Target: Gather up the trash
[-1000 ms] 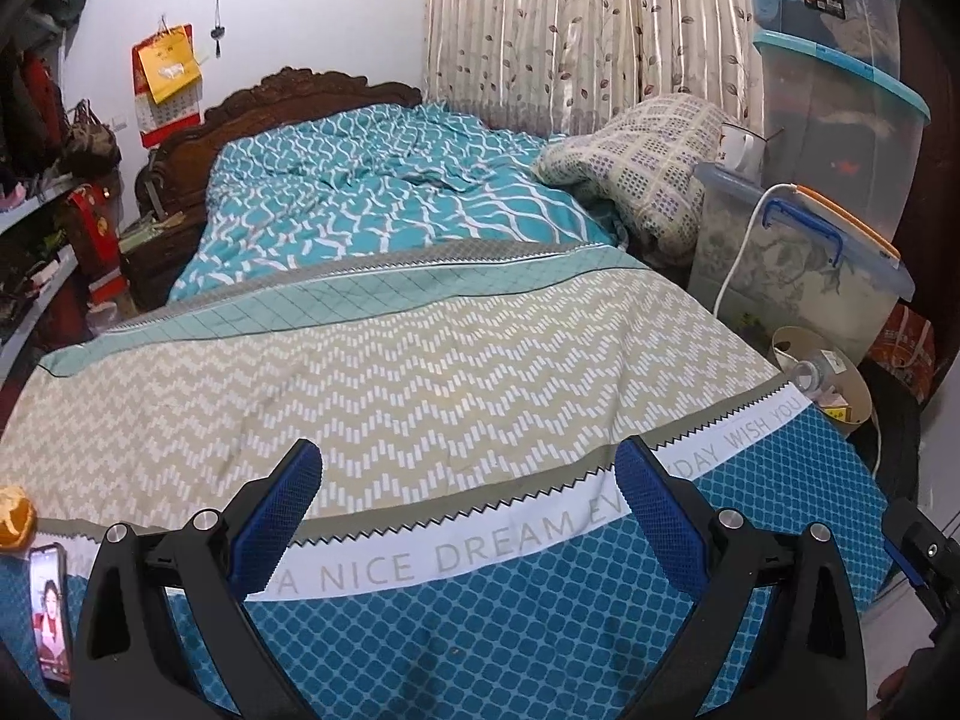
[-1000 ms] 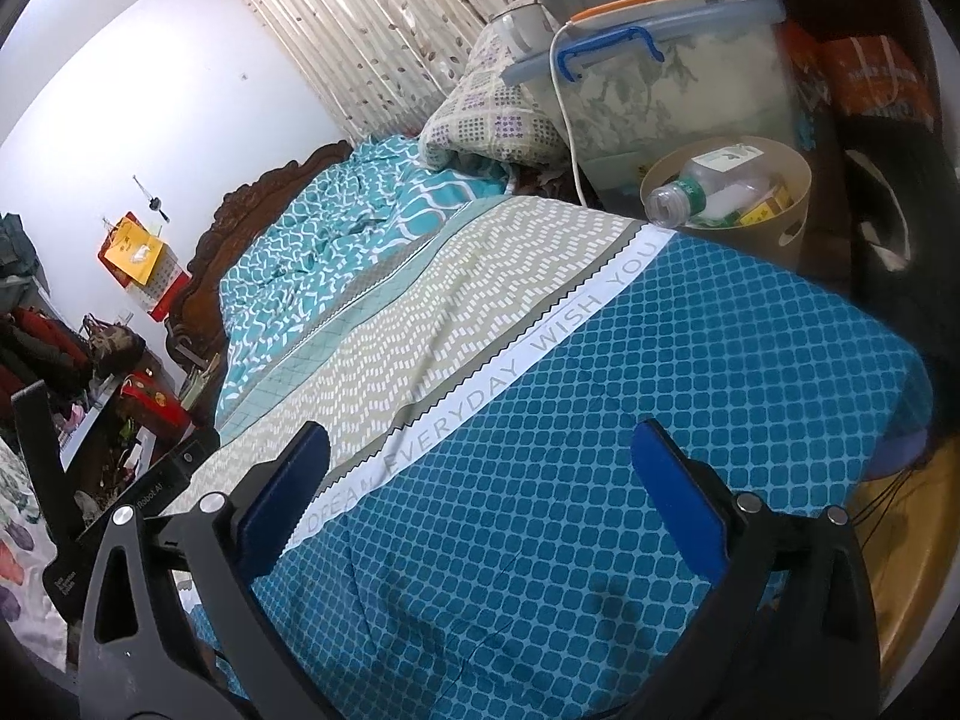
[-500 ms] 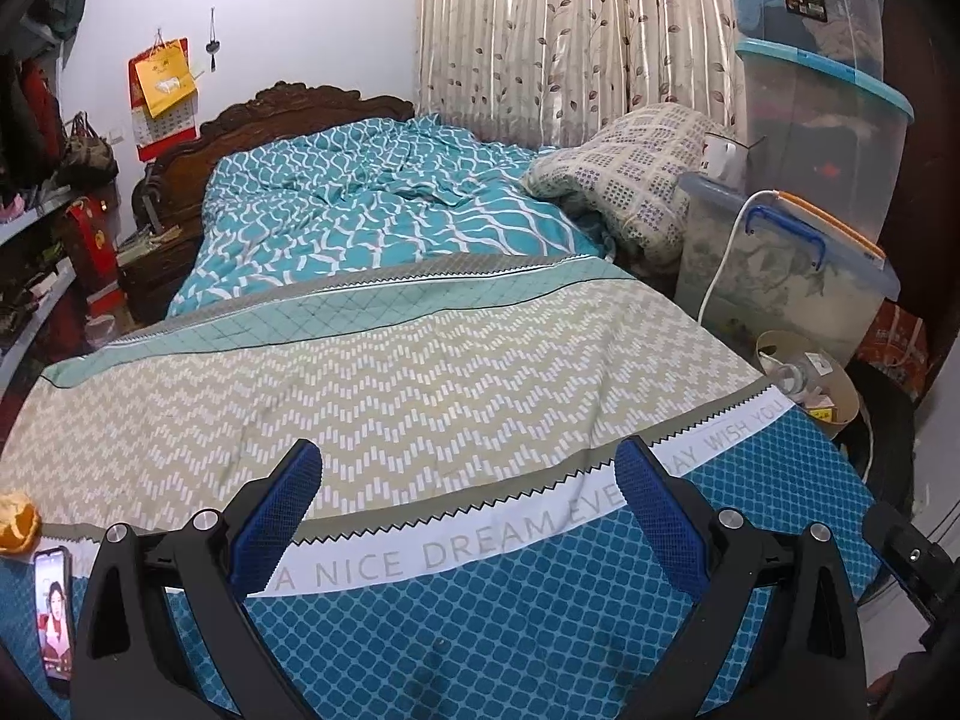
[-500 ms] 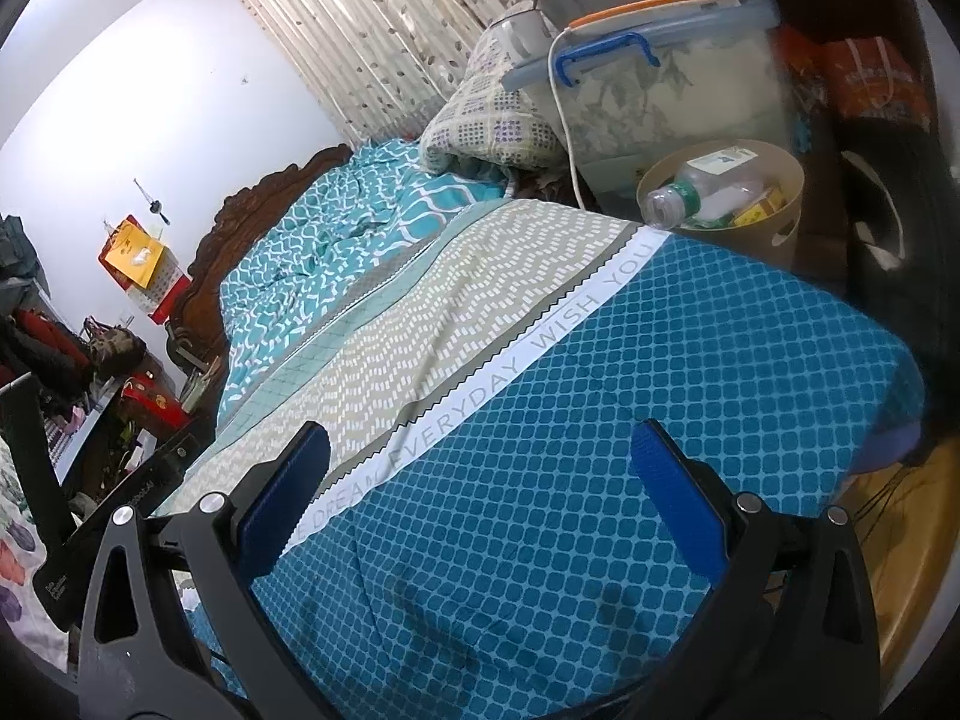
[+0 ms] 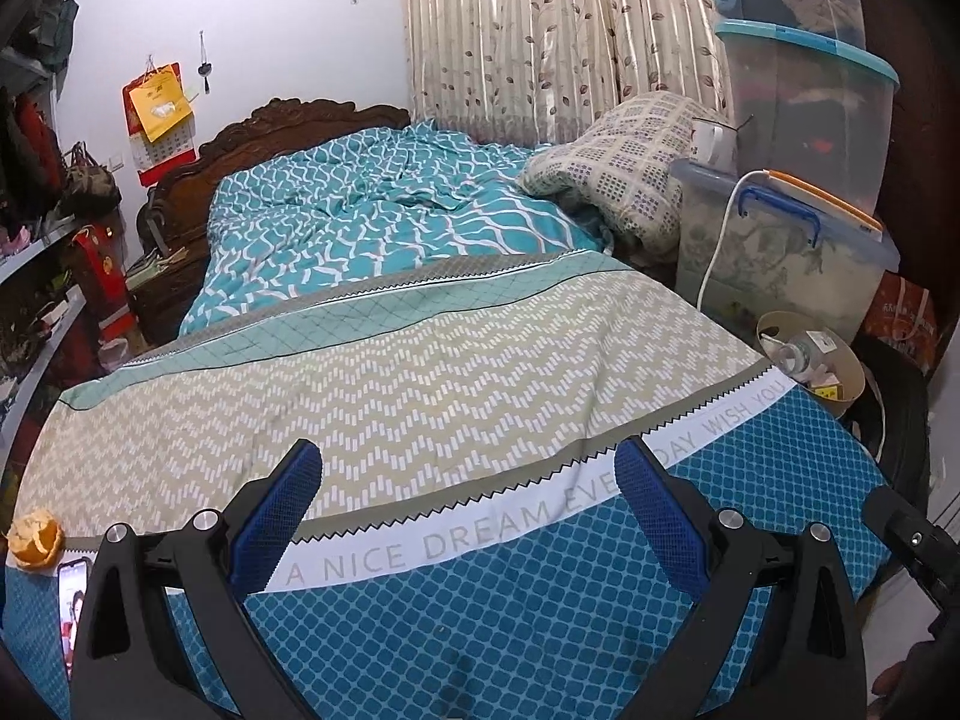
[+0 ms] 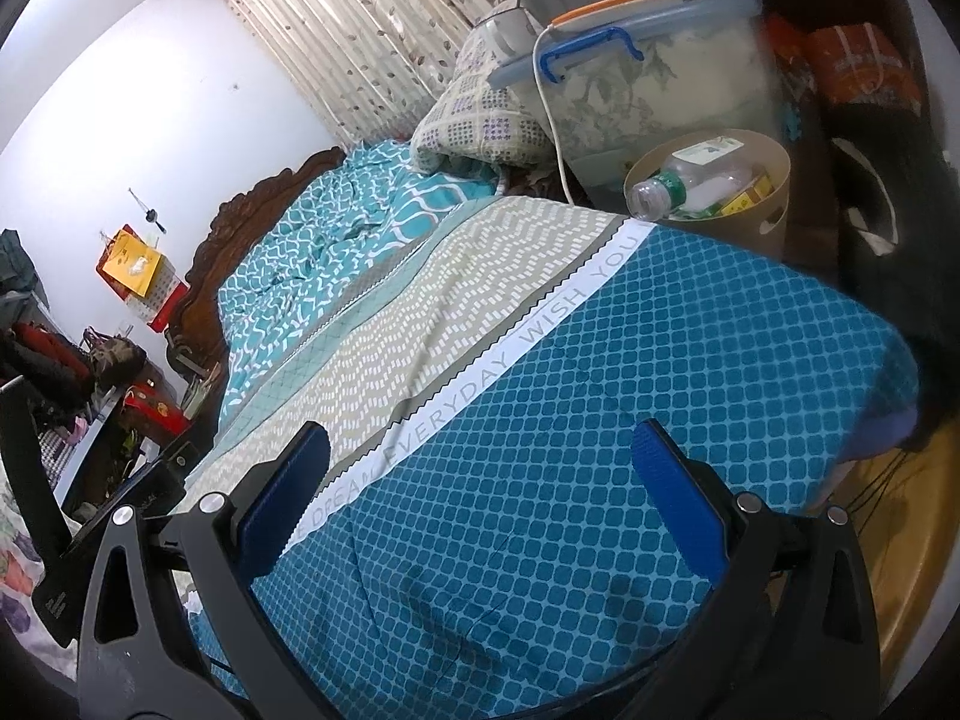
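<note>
Your left claw [image 5: 465,501] hangs above the foot of the bed [image 5: 420,384], its blue pads spread wide with nothing between them. Your right claw [image 6: 480,489] is spread just as wide over the blue checked end of the bedspread [image 6: 600,420], also empty. An orange peel [image 5: 35,541] lies on the bed at the far left edge of your left view, just beside a lit phone [image 5: 71,606]. The round beige bin [image 6: 774,204] stands on the floor by the bed's right side, in front of a lidded storage box [image 6: 660,78]; a clear plastic bottle [image 6: 678,183] and small yellow packets lie inside it.
</note>
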Demonstrator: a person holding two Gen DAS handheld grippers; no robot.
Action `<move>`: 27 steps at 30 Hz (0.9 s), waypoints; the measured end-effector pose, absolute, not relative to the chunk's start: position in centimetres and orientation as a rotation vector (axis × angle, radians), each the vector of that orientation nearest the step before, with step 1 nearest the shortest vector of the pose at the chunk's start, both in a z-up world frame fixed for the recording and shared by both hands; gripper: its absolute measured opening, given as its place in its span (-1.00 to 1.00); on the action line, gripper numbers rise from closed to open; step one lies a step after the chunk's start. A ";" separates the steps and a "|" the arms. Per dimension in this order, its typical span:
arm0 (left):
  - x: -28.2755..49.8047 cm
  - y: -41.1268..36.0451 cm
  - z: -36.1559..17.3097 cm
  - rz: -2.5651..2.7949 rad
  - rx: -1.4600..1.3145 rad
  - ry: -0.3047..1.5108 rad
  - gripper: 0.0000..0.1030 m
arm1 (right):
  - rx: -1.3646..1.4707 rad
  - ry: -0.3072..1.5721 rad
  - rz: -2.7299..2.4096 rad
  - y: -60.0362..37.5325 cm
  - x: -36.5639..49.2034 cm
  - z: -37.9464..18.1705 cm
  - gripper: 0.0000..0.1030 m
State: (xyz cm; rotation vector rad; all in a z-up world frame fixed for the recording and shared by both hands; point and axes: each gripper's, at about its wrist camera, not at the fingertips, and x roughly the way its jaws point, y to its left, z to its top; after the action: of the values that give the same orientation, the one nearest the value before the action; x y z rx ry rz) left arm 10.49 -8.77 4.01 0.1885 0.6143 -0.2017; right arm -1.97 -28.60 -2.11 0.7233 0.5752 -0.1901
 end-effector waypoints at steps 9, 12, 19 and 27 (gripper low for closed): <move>11.0 -9.0 2.9 -0.246 0.177 0.690 0.83 | 0.728 0.584 -0.186 -28.6 -1.5 -2.4 0.93; 11.2 -9.1 2.4 -0.250 0.181 0.709 0.83 | 0.731 0.589 -0.184 -28.7 -1.3 -2.6 0.93; 11.2 -9.2 2.0 -0.235 0.207 0.701 0.83 | 0.733 0.599 -0.181 -28.9 -0.9 -3.0 0.93; 11.6 -9.0 1.5 -0.221 0.210 0.714 0.83 | 0.735 0.598 -0.176 -28.9 -0.8 -3.2 0.93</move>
State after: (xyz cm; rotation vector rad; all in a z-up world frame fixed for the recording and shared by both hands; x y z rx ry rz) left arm 11.62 -9.02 1.52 0.2099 0.7143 -0.2213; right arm -0.82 -28.91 -3.16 0.7347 0.5977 -0.1756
